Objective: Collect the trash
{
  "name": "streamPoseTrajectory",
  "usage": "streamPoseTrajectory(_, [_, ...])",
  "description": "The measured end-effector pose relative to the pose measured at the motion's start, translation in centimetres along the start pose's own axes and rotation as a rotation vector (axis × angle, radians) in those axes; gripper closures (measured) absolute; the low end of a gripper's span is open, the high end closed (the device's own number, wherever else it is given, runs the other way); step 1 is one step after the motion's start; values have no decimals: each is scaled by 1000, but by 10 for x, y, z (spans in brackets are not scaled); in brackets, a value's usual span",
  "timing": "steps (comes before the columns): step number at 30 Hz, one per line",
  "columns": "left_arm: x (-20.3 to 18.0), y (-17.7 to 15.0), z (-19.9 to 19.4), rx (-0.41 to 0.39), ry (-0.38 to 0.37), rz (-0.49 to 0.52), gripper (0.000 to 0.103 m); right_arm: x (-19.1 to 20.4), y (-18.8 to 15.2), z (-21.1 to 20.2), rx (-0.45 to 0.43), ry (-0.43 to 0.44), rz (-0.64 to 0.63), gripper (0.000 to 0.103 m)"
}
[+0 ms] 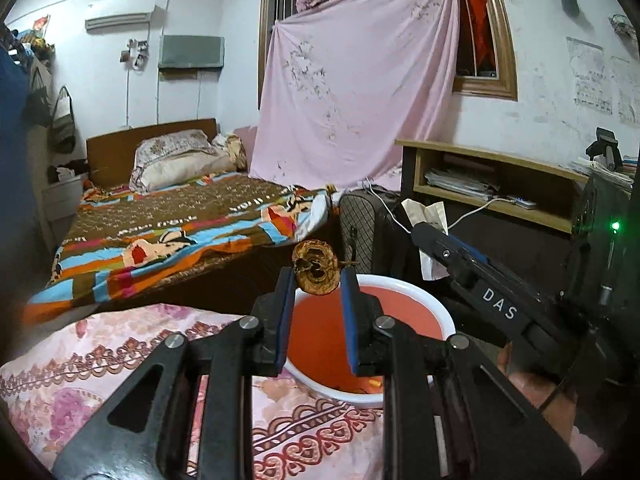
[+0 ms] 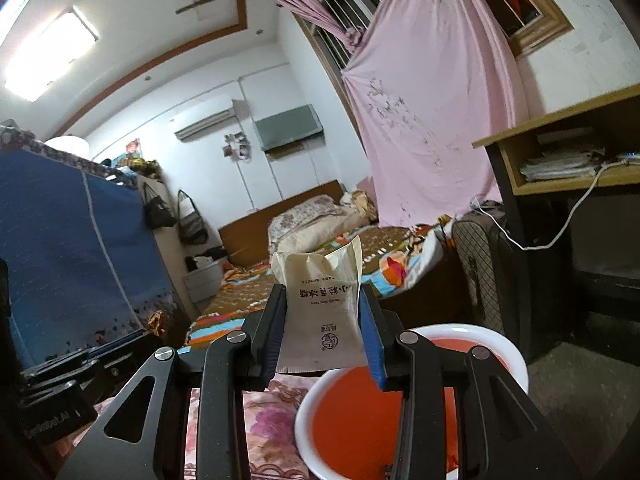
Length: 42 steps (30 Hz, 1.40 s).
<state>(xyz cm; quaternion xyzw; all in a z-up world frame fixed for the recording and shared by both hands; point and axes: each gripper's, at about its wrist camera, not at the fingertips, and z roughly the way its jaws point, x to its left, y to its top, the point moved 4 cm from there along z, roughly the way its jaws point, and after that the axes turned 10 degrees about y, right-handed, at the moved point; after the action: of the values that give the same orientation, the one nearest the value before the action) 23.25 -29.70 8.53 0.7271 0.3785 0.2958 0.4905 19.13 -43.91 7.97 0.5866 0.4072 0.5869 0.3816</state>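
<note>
Left wrist view has the left gripper (image 1: 316, 280) clamped on a dried fruit husk (image 1: 316, 270) right above the red basin (image 1: 420, 292), right gripper (image 2: 322, 320) pinching a white packet (image 2: 320, 308) over it too, so next up looks like just letting both go.

Basin (image 1: 404, 280) white rim, orange-red inside; peel (image 1: 316, 268) brown; packet (image 2: 324, 300) cream, dark print; cloth (image 1: 80, 368) pink floral.

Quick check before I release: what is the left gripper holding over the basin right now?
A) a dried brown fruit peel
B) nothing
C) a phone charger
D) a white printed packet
A: the left gripper is shut on a dried brown fruit peel above the red basin; the white packet is in the right gripper.
</note>
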Motion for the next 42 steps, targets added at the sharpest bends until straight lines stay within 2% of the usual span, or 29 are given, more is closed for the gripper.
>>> streamPoseTrajectory(17, [-13,-7,40,154,-28,-45,96,-30,-14,12,113,-83,114,67])
streamPoseTrajectory(23, [-18,-10,49,196,-31,-54,95,-40,-17,13,135,-101,153,61])
streamPoseTrajectory(25, [-18,-10,51,208,-38,-65,95,-42,-17,13,135,-107,166,54])
streamPoseTrajectory(29, [-19,-10,57,233,-43,-74,94,-45,-18,12,135,-109,181,54])
streamPoseTrajectory(42, [-10,-12,54,224,-26,-104,83,-45,-18,14,141,-111,184,52])
